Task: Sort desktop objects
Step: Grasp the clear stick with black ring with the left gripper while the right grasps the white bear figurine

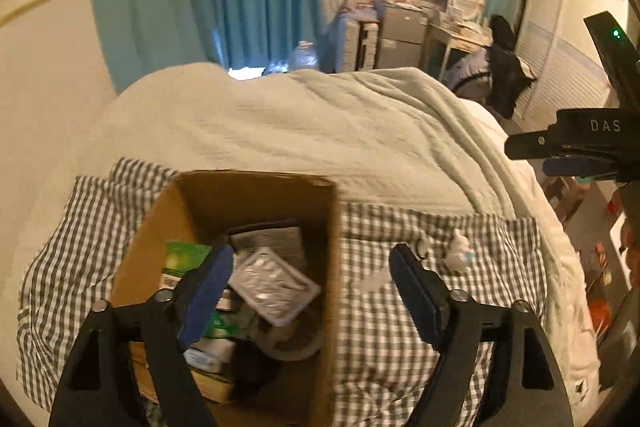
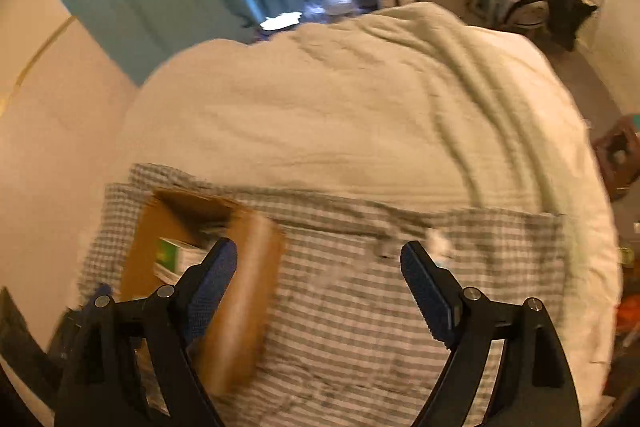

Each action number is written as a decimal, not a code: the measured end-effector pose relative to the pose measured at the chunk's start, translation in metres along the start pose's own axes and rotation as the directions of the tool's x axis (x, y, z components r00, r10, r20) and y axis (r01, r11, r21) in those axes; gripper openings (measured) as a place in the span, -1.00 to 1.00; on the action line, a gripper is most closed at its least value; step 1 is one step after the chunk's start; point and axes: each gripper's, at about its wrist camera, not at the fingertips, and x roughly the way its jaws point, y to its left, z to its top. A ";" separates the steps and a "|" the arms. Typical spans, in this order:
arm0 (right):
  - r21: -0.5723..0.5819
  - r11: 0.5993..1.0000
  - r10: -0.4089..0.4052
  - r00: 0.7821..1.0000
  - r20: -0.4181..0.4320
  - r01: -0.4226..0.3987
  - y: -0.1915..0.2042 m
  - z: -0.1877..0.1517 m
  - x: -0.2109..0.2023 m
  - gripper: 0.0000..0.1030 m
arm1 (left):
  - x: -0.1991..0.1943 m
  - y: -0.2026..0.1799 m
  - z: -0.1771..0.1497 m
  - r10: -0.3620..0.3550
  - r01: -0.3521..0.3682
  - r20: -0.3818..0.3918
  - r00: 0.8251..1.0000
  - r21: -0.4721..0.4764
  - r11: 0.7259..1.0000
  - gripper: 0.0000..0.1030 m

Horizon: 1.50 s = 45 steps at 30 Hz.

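Nearly there: the cardboard box [image 1: 256, 267] on the bed's checked cloth [image 1: 400, 327] already holds packets and a blister pack [image 1: 274, 285]. Just right of the box, one small white object [image 1: 458, 253] remains. Left tool [image 1: 308, 291] and right tool [image 2: 316, 291] gape, empty.

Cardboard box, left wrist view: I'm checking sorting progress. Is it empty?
No: the cardboard box already holds several items, among them a silver blister pack and a green packet.

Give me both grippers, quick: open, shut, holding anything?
Left gripper: open, holding nothing, jaws spread above the cardboard box.
Right gripper: open, holding nothing, over the checkered cloth beside the box.
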 end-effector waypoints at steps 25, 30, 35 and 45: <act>0.077 0.991 -0.089 0.962 -0.257 0.113 -0.130 -0.030 0.143 0.63 | 0.213 -0.156 -0.068 0.069 0.007 -0.205 0.976 0.347 0.938 0.68; 0.146 0.983 -0.061 0.952 -0.302 0.109 -0.146 -0.029 0.189 0.63 | 0.244 -0.145 -0.072 0.035 0.053 -0.234 0.972 0.362 0.931 0.68; 0.208 0.973 -0.029 0.950 -0.310 0.098 -0.160 -0.025 0.224 0.63 | 0.271 -0.126 -0.081 0.038 0.055 -0.275 0.961 0.320 0.946 0.68; 0.190 0.977 -0.022 0.939 -0.342 0.092 -0.157 -0.038 0.251 0.07 | 0.262 -0.114 -0.089 -0.039 0.113 -0.241 0.970 0.303 0.946 -0.11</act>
